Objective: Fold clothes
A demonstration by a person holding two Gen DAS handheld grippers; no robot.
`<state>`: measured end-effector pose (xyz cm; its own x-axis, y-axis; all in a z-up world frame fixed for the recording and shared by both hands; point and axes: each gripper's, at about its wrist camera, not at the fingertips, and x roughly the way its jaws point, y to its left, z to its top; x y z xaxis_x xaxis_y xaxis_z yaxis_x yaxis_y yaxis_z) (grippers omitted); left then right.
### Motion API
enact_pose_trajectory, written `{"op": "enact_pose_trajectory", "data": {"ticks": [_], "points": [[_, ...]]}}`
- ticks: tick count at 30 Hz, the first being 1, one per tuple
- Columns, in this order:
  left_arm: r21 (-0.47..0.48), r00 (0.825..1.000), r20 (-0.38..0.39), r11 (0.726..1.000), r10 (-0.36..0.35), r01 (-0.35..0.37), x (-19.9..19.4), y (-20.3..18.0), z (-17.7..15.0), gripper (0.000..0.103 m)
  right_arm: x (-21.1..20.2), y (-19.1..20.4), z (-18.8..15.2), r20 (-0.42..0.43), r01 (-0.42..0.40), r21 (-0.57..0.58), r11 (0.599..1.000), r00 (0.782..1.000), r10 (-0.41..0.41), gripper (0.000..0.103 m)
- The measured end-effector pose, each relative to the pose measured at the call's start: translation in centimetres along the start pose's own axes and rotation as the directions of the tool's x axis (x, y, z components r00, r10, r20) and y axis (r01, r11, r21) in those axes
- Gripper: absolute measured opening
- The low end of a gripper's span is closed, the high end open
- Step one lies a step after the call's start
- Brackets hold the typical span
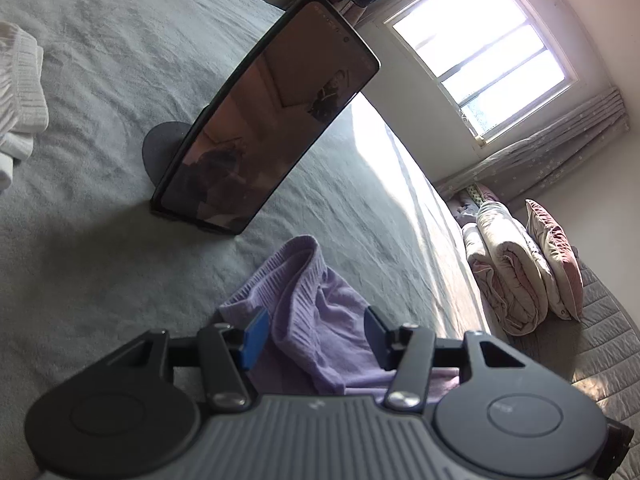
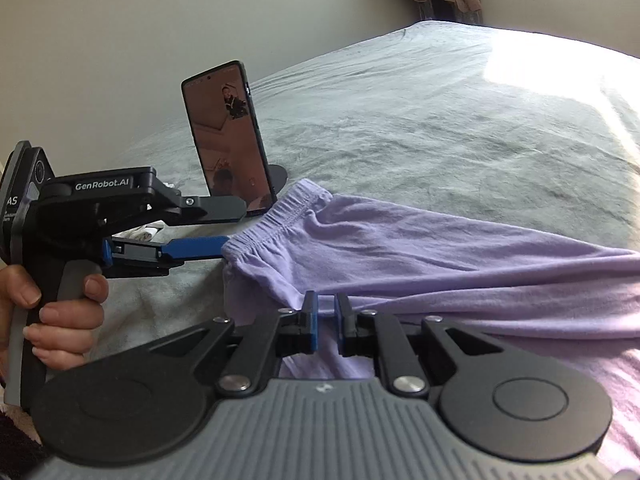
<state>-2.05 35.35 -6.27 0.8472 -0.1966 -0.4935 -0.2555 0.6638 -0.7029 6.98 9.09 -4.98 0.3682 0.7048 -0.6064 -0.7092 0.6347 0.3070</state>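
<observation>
Lilac trousers (image 2: 400, 248) lie on the grey bed sheet (image 2: 400, 120), their elastic waistband (image 2: 280, 212) toward the phone. In the left wrist view the trousers (image 1: 316, 320) bunch between the fingers of my left gripper (image 1: 316, 324), which is open with the waistband edge between its jaws. From the right wrist view my left gripper (image 2: 236, 228) reaches the waistband corner from the left. My right gripper (image 2: 326, 308) is nearly closed, its jaws a narrow gap apart over the trousers' near edge; a pinch on the cloth does not show.
A phone (image 1: 264, 128) stands upright on a round stand (image 1: 164, 144) just beyond the trousers. White folded clothes (image 1: 20, 92) lie at far left. Rolled quilts and a pink pillow (image 1: 520, 268) sit beside the bed under the window (image 1: 480, 52).
</observation>
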Motion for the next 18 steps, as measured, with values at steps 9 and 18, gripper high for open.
{"op": "enact_pose_trajectory", "data": {"ticks": [9,18], "points": [[0.008,0.999,-0.034,1.000,-0.012,0.012,-1.2,-0.8,-1.3,0.053,-5.9,-8.5,-1.5,0.040,0.125,0.286,0.950,0.989,-0.142,0.015],[-0.036,0.989,-0.146,0.999,-0.007,0.002,1.3,-1.1,-2.7,0.053,-6.0,-12.6,0.4,0.036,0.160,0.462,0.872,0.979,-0.198,0.029]]}}
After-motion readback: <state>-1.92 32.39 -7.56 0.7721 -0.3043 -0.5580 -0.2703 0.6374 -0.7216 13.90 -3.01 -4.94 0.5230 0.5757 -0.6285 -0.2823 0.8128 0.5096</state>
